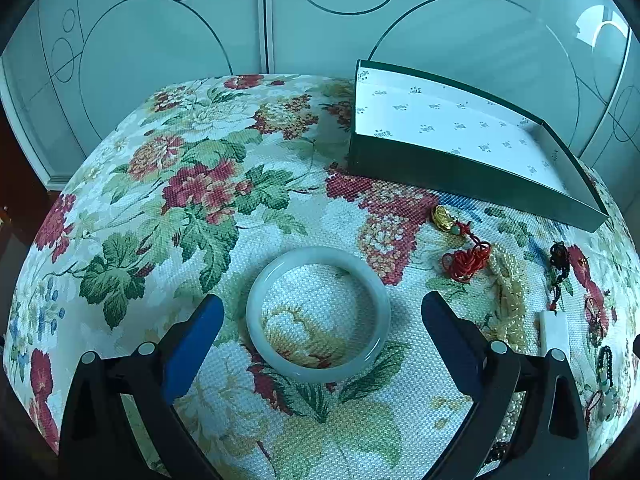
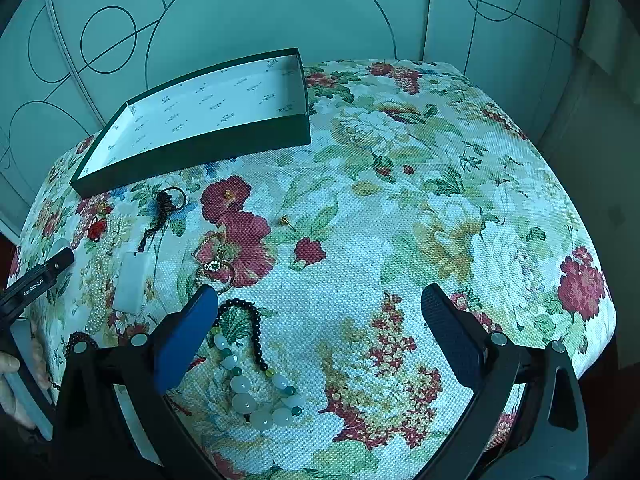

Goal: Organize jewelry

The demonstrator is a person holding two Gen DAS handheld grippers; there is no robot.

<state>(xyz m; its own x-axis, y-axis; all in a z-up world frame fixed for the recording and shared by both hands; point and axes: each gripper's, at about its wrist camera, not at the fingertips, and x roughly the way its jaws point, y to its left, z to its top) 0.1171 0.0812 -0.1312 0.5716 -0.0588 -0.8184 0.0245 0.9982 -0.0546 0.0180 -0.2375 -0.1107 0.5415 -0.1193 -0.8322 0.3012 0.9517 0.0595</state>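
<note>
Between spread left gripper (image 1: 322,312) fingers lies bangle (image 1: 318,314), ungrasped; next close and carry to box (image 1: 460,148); right gripper (image 2: 320,312) wide, idle

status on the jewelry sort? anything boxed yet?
Done: nothing; the box shows only its white lining. In hand: nothing gripped, but the open left gripper straddles the bangle. The right gripper is open over the cloth. Left: bangle, bead bracelet, red-cord charm, pearls, white pendant, earring.
</note>
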